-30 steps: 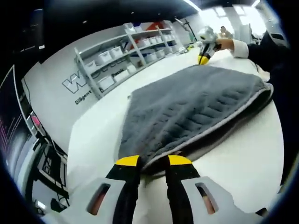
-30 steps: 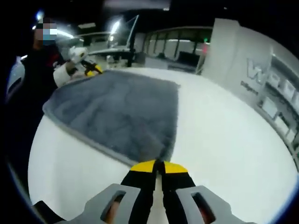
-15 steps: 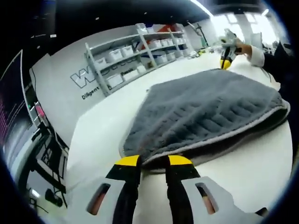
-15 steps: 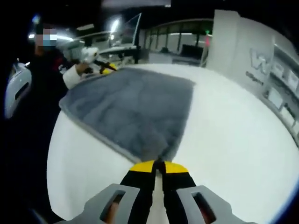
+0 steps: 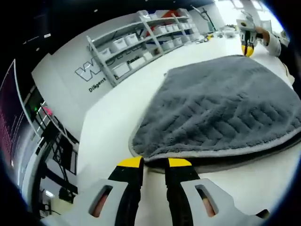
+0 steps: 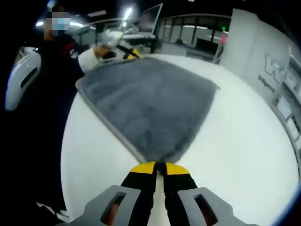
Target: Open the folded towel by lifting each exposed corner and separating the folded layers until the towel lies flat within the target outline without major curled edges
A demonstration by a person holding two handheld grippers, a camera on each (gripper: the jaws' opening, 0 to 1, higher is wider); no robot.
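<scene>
A grey plush towel (image 5: 225, 108) lies on the white table (image 5: 113, 122), its upper layer lifted a little off a darker layer along the near edge. My left gripper (image 5: 154, 163) is shut on the upper layer's near corner. In the right gripper view the same towel (image 6: 150, 99) stretches away from my right gripper (image 6: 160, 168), whose yellow tips are shut on another corner. A hand holds the right gripper (image 5: 245, 46) at the towel's far corner in the left gripper view. The left gripper (image 6: 126, 51) shows at the far corner in the right gripper view.
Grey shelves with white bins (image 5: 141, 42) stand against a lettered wall behind the table. A person in dark clothes (image 6: 42, 94) stands at the table's left side, and white table (image 6: 244, 141) spreads to the right of the towel. A monitor (image 6: 153, 16) stands behind.
Both grippers have kept their hold on the corners. Both views have swung, and the towel's upper layer now looks flatter and more spread out than a second ago.
</scene>
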